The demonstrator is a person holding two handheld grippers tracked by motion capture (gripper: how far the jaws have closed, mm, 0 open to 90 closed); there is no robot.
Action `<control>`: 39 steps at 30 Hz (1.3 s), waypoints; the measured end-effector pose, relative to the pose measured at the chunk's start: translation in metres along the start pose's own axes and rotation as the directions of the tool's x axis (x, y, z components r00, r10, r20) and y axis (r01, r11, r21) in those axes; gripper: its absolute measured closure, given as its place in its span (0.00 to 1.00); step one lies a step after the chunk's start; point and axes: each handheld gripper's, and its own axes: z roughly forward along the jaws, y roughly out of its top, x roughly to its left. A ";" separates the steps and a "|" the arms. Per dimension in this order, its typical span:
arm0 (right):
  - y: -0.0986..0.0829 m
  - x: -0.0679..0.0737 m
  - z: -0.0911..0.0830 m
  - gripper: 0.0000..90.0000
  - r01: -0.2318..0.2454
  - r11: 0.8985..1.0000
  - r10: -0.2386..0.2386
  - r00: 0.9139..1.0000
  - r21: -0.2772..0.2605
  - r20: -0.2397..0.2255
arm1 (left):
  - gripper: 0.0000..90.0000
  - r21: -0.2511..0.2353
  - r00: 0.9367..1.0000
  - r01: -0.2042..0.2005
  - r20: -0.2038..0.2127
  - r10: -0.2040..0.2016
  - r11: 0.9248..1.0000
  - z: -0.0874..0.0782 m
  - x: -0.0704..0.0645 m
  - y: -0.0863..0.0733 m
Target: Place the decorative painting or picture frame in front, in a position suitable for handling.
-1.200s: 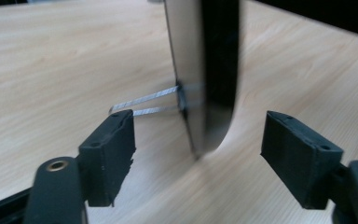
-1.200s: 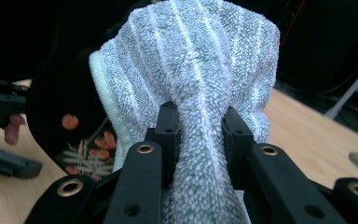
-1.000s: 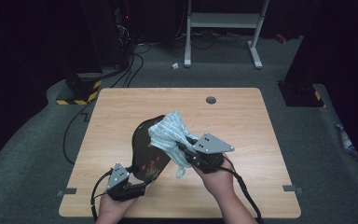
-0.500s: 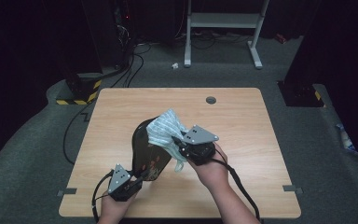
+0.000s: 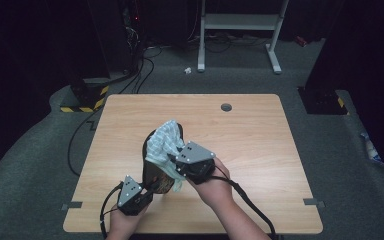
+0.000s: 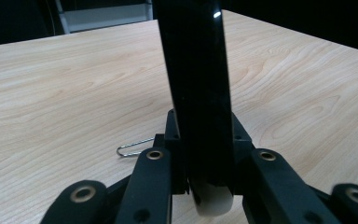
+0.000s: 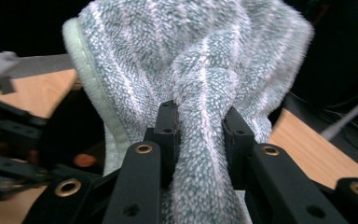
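- My left gripper (image 5: 147, 189) is clamped on the lower end of a glossy black tray (image 5: 152, 165); in the left gripper view its jaws pinch the dark panel (image 6: 196, 84) from both sides, and a white piece sits below at the grip.
- My right gripper (image 5: 176, 161) is closed on a bunched fold of a striped grey-green towel (image 5: 164, 142); the right gripper view shows the pile (image 7: 200, 93) squeezed between the two jaws.
- The tray stands tilted over the table (image 5: 250, 145), held off the wood near its front middle, with the towel draped over the tray's upper end and right flank.
- I judge a wipe to be under way: cloth and tray are in contact, and the tray's lower half is still uncovered.
- The tray's long axis runs from my left gripper up and away toward the table's far edge, leaning slightly right; its lower end points back at me.
- A small wire clip (image 6: 133, 148) lies on the table just beside the tray's lower end.
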 end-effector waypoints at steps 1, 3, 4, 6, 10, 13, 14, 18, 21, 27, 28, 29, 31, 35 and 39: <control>0.000 0.000 0.000 0.80 0.000 1.000 0.000 1.000 0.000 0.000 | 0.85 0.001 1.000 -0.001 -0.001 0.001 1.000 0.000 0.000 0.000; 0.000 0.011 0.000 0.80 0.022 1.000 -0.022 0.999 -0.011 -0.027 | 0.85 0.000 1.000 -0.001 -0.001 0.001 1.000 0.000 0.000 0.000; 0.001 0.016 -0.001 0.80 0.032 0.999 -0.033 0.999 -0.023 -0.037 | 0.85 -0.001 1.000 0.000 -0.001 0.000 1.000 0.000 0.000 0.000; 0.003 0.024 -0.001 0.81 0.034 0.998 -0.037 0.998 -0.045 -0.057 | 0.85 -0.002 1.000 0.001 -0.001 -0.001 1.000 0.000 0.000 -0.001; 0.002 0.014 0.003 0.82 0.010 0.999 -0.011 0.999 -0.030 -0.045 | 0.86 -0.006 1.000 0.009 0.000 -0.009 1.000 0.000 0.000 -0.001; -0.005 -0.006 0.007 0.83 -0.029 1.000 0.029 1.000 -0.004 -0.011 | 0.86 -0.009 1.000 0.016 0.003 -0.016 1.000 0.000 0.000 -0.001; -0.005 -0.006 0.007 0.83 -0.029 1.000 0.029 1.000 -0.004 -0.011 | 0.86 -0.009 1.000 0.016 0.003 -0.016 1.000 0.000 0.000 -0.001; -0.021 -0.040 0.004 0.82 -0.138 0.990 0.138 0.989 0.005 0.048 | 0.85 -0.007 1.000 0.012 0.002 -0.012 1.000 0.000 0.000 -0.001; -0.024 -0.045 0.002 0.82 -0.139 0.990 0.139 0.988 0.004 0.072 | 0.85 -0.005 1.000 0.008 0.002 -0.008 1.000 0.000 0.000 -0.001; -0.021 -0.041 -0.001 0.82 -0.133 0.991 0.133 0.990 -0.006 0.046 | 0.85 -0.008 1.000 0.008 -0.009 -0.008 1.000 0.001 -0.002 -0.002; -0.016 -0.027 -0.002 0.82 -0.112 0.994 0.112 0.994 -0.020 -0.006 | 0.85 -0.008 1.000 0.005 -0.010 -0.005 1.000 0.002 -0.003 -0.002; -0.013 -0.019 -0.003 0.82 -0.090 0.996 0.089 0.996 -0.024 -0.024 | 0.84 -0.007 1.000 -0.002 -0.012 0.002 1.000 0.002 -0.003 -0.002; -0.008 -0.006 -0.005 0.82 -0.058 0.998 0.056 0.997 -0.032 -0.048 | 0.84 -0.007 1.000 -0.002 -0.013 0.002 1.000 0.002 -0.003 -0.002; -0.006 -0.001 -0.003 0.82 -0.049 0.998 0.047 0.997 -0.035 -0.065 | 0.84 -0.006 1.000 -0.007 -0.007 0.007 1.000 0.002 -0.002 -0.002; -0.011 -0.026 0.009 0.82 -0.106 0.994 0.106 0.994 0.001 -0.027 | 0.85 -0.007 1.000 0.011 0.004 -0.011 1.000 0.002 0.000 -0.003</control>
